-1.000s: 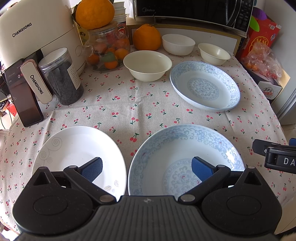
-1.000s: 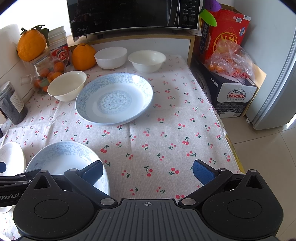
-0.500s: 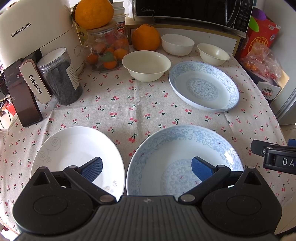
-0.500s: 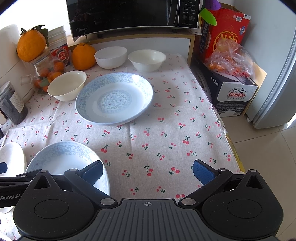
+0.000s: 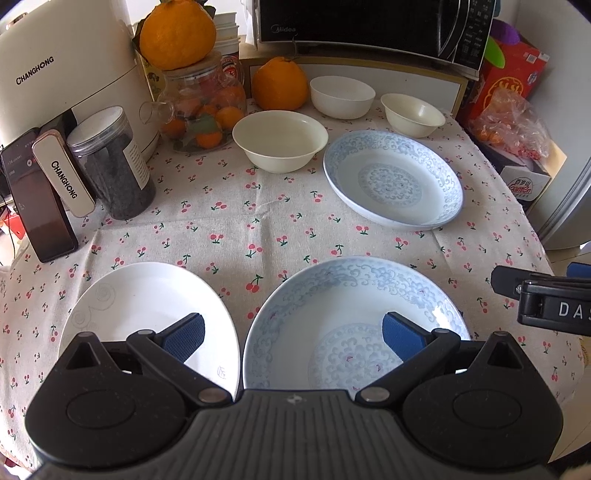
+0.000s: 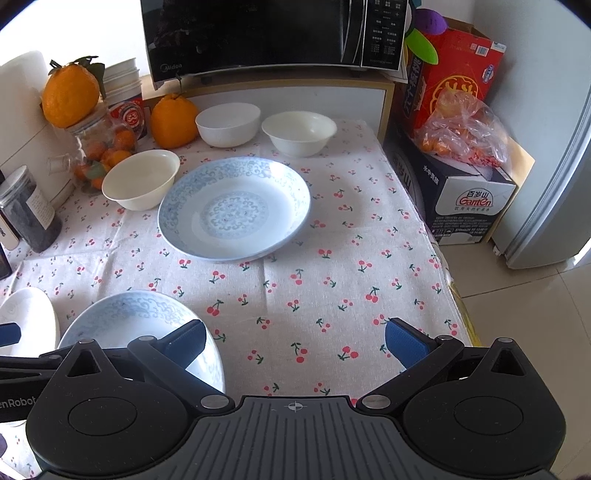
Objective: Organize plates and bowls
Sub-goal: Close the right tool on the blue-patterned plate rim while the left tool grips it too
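barely anything has shifted: left tongs and right tongs hover spread, empty, over the near patterned plate, white plate beside it, ready for stacking.

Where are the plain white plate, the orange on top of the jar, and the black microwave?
plain white plate (image 5: 147,306): left wrist view, bare middle of the plate.
orange on the jar (image 5: 177,33): left wrist view, front of its peel.
microwave (image 6: 255,33): right wrist view, dark glass door.
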`<state>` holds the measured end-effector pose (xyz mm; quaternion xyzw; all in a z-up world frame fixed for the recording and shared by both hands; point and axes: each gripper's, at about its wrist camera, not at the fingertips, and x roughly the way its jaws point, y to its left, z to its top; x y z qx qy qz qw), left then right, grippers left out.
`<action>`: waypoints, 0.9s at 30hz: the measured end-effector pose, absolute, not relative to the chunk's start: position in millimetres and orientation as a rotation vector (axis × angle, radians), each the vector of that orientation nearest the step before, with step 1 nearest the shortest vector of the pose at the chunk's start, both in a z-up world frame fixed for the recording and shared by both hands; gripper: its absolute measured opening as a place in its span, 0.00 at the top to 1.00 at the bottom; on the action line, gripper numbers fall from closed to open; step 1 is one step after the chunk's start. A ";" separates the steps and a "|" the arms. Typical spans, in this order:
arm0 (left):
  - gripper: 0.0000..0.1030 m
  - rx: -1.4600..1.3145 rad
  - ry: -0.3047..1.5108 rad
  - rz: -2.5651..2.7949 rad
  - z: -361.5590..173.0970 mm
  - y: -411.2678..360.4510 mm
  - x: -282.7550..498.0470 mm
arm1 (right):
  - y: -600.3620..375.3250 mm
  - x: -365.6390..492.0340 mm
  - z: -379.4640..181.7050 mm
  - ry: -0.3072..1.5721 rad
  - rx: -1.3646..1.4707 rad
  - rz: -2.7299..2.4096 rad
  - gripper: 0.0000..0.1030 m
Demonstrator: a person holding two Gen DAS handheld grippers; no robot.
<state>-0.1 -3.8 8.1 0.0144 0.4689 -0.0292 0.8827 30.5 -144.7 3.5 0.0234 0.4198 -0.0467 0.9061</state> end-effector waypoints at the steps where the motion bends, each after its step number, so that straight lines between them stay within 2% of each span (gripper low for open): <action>1: 0.00 0.032 0.968 -0.062 10.0 -3.9 0.3 | -144.6 29.9 6.8 0.852 0.050 -0.091 0.00; 9: 0.00 0.010 0.906 -0.129 26.8 -1.9 21.9 | -150.6 54.6 38.7 0.791 0.070 -0.002 0.00; 13: 0.00 0.036 0.947 -0.227 27.8 -6.6 46.8 | -166.7 83.9 35.7 0.819 0.142 0.030 0.00; 17: 0.01 -0.092 1.017 -0.299 14.1 -0.9 81.7 | -191.5 111.4 21.1 0.846 0.247 0.041 0.00; 25: 0.16 -0.244 1.020 -0.296 -14.3 7.8 133.2 | -236.5 147.2 -20.8 0.870 0.495 0.057 0.04; 27: 0.21 -0.303 1.017 -0.318 -17.9 9.6 140.9 | -242.1 152.3 -25.3 0.868 0.549 0.074 0.10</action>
